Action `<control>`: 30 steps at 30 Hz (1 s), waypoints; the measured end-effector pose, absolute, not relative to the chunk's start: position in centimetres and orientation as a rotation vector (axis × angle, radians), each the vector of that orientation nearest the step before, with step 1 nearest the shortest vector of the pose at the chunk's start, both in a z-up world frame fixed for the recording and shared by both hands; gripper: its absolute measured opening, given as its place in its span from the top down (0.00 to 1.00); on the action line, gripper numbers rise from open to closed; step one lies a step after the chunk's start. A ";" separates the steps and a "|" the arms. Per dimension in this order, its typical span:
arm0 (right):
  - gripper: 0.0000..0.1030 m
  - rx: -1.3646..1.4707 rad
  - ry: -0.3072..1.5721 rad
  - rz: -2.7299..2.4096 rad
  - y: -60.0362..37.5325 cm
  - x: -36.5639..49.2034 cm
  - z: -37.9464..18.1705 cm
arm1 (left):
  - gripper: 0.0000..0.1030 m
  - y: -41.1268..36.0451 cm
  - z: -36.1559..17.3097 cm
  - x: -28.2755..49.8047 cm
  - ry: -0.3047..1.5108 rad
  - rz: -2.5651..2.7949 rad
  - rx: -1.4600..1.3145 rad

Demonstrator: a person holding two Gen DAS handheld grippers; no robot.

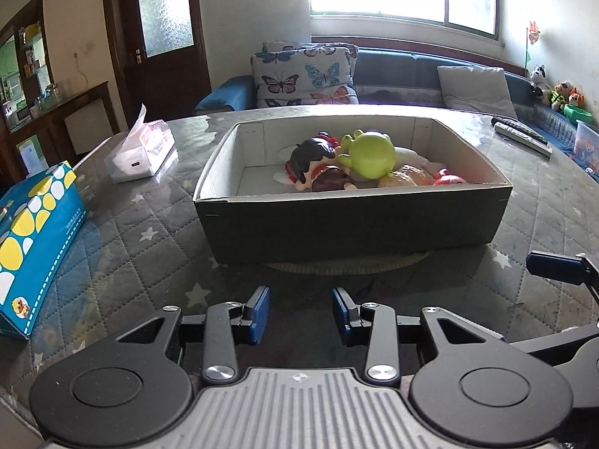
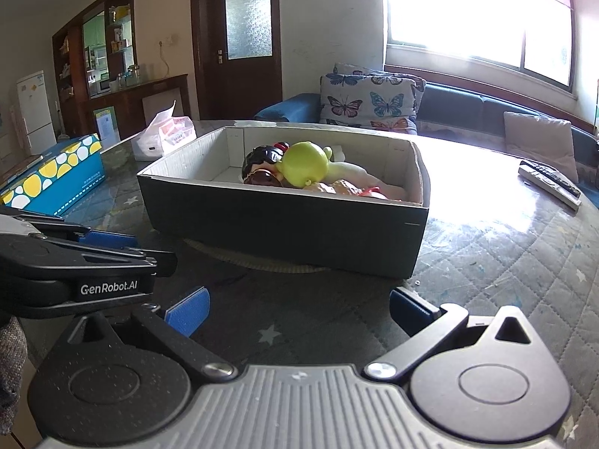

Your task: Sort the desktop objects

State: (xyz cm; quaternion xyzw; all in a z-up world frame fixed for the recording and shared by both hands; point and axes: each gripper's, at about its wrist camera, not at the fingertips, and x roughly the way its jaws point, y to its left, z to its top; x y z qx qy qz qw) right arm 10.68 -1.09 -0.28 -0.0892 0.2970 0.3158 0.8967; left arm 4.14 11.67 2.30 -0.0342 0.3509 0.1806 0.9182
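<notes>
A dark cardboard box [image 1: 352,220] [image 2: 284,224] stands on the quilted table and holds several toy figures: a green round toy [image 1: 370,153] [image 2: 305,164], a black-haired doll [image 1: 310,161] [image 2: 260,164] and others, partly hidden by the box wall. My left gripper [image 1: 300,312] is open and empty, low over the table in front of the box. My right gripper [image 2: 299,308] is open wide and empty, also in front of the box. The left gripper's body [image 2: 75,262] shows at the left of the right wrist view.
A blue tissue box with yellow dots [image 1: 33,243] [image 2: 56,179] lies at the left. A white tissue pack [image 1: 142,149] [image 2: 164,134] sits behind it. Remote controls [image 1: 520,134] [image 2: 550,183] lie at the far right. A sofa with cushions [image 1: 307,75] stands beyond the table.
</notes>
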 end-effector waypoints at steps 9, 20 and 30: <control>0.00 -0.182 0.629 0.649 -0.8 11.1 -0.4 | 0.62 11.9 2.4 4.4 0.723 0.359 -0.082; 0.00 -0.176 0.647 0.637 -0.3 12.0 -0.2 | 0.62 12.6 2.6 5.1 0.726 0.356 -0.096; 0.00 -0.177 0.673 0.630 0.2 13.3 -0.6 | 0.61 13.1 2.5 6.2 0.744 0.350 -0.096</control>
